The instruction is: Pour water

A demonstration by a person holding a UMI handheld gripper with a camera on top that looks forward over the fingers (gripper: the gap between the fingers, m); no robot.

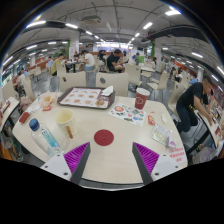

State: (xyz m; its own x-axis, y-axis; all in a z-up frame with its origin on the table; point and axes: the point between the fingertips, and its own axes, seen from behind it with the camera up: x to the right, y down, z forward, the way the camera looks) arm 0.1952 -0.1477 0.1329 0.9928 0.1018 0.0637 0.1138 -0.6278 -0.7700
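Clear plastic water bottle with blue cap [40, 136] lying near-left on pale round bench [105, 160]; gripper [104, 157] wide open, empty. Risk: misaligned grasp rolls bottle off.

Bright overhead strip lighting, strong fisheye bending at edges

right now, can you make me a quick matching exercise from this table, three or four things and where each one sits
Things:
1. bottle
2. red coaster
3. tray
4. red cup

Places:
a. far side of the table, beside the tray
b. far side, flat, beyond the paper cup
c. lying on the table next to the paper cup
d. just ahead of the open gripper

Pairs: 1-c, 2-d, 3-b, 4-a
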